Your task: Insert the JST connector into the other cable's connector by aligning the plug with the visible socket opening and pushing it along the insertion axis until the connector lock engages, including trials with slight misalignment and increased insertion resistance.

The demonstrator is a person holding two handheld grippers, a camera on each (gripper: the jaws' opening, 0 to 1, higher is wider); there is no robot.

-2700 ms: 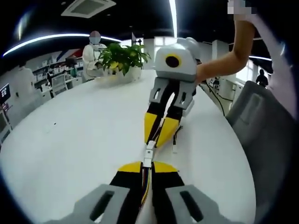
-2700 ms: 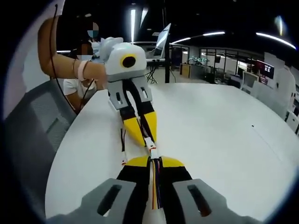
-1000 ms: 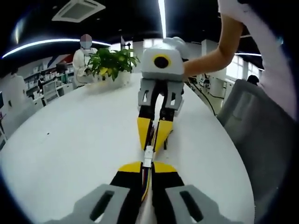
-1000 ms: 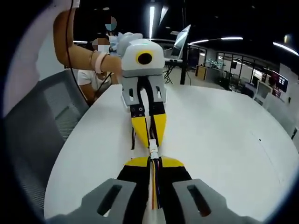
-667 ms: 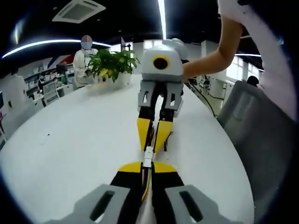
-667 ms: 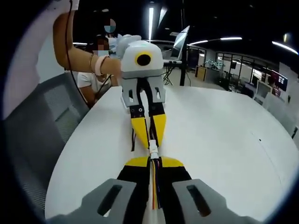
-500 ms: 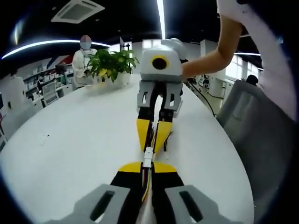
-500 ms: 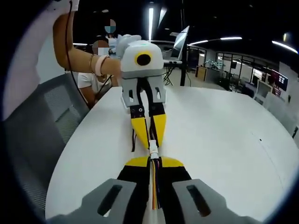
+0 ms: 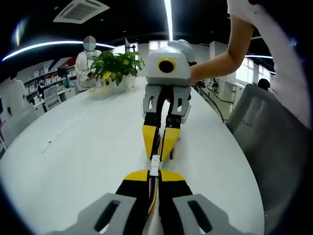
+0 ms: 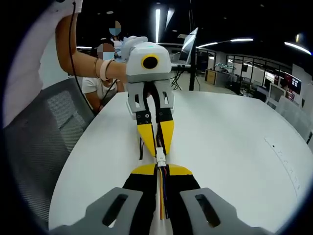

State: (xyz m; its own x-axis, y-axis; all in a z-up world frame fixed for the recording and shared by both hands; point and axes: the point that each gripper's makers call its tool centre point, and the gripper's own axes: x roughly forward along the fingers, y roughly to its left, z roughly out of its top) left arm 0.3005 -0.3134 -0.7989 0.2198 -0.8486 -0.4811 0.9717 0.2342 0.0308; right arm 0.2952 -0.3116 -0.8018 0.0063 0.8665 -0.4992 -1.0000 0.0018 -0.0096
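Note:
Over the white table (image 9: 73,147), my left gripper (image 9: 154,174) is shut on a cable of coloured wires that ends in a small white JST connector (image 9: 155,164). My right gripper (image 9: 157,152) faces it head-on, yellow fingers pinched on its own cable. In the right gripper view, my right gripper (image 10: 161,169) holds its wires behind the white connector (image 10: 160,157), with my left gripper (image 10: 159,150) pointing straight at it. The two connector ends meet between the tips. Whether the lock has caught is too small to tell.
A potted plant (image 9: 118,63) stands at the table's far end, with a person in white (image 9: 88,58) behind it. Grey mesh chairs (image 9: 259,132) (image 10: 44,137) flank the table edge. People (image 10: 100,73) are beyond the left gripper, by a tilted screen (image 10: 190,41).
Since 2.7 s ago the two grippers have swung from a slight angle into one straight line, tip to tip. Over the last second they hold still, shut on their cables.

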